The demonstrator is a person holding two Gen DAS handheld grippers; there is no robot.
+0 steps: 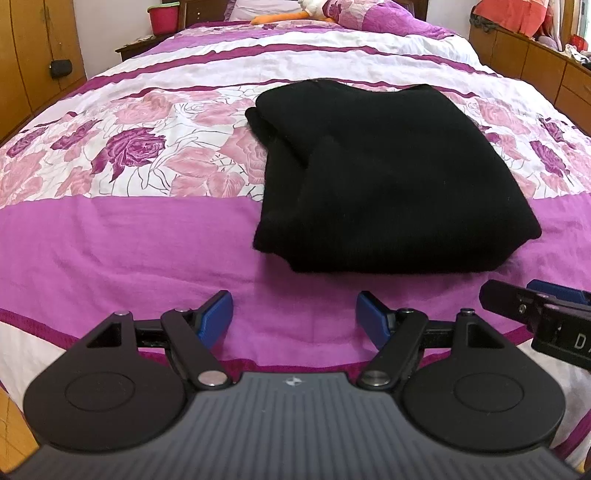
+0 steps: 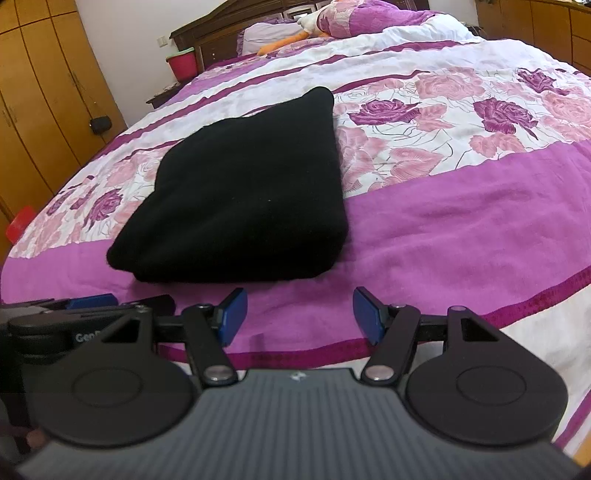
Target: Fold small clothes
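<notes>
A black knitted garment (image 1: 388, 177) lies folded into a thick rectangle on the bed; the right wrist view shows it (image 2: 243, 195) left of centre. My left gripper (image 1: 294, 317) hovers open over the pink band of the bedspread, short of the garment's near edge, with nothing between its blue pads. My right gripper (image 2: 300, 314) is also open and empty, just below and to the right of the garment's near corner. Each gripper shows at the other view's edge: the right one (image 1: 543, 299) and the left one (image 2: 88, 302). Neither touches the cloth.
The bedspread (image 1: 129, 236) is pink, white and purple with roses. Pillows and an orange soft toy (image 1: 280, 17) lie at the headboard. A red bucket (image 1: 163, 18) stands on a nightstand at the far left. Wooden wardrobes (image 2: 44, 92) line the left; a wooden cabinet (image 1: 524, 55) runs along the right.
</notes>
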